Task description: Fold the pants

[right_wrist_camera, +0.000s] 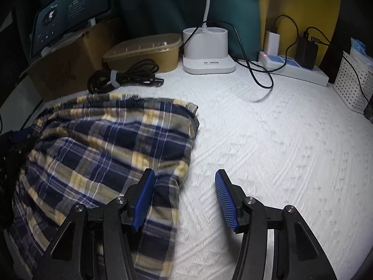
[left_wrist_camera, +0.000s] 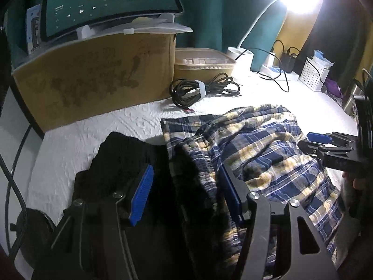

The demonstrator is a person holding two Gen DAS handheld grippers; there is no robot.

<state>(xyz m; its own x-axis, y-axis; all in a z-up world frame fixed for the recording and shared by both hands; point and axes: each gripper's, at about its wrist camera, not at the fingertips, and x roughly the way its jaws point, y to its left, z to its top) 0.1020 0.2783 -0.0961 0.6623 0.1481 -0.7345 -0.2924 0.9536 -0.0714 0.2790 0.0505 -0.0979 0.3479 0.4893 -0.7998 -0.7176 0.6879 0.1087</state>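
- Left gripper (left_wrist_camera: 184, 196): fingers parted, bunched waistband of the plaid pants (left_wrist_camera: 268, 149) between them; grip cannot be confirmed.
- Right gripper (right_wrist_camera: 185, 200): fingers apart, holding nothing, pants edge beside the left finger (right_wrist_camera: 143, 200).

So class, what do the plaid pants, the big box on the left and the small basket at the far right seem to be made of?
Plaid pants: soft woven cloth, probably cotton or flannel, matte; it creases and drapes loosely.
Big box: brown corrugated cardboard, dull finish, with faded print and folded flaps.
Small basket: likely white plastic, though possibly painted metal; rigid walls with regular holes.
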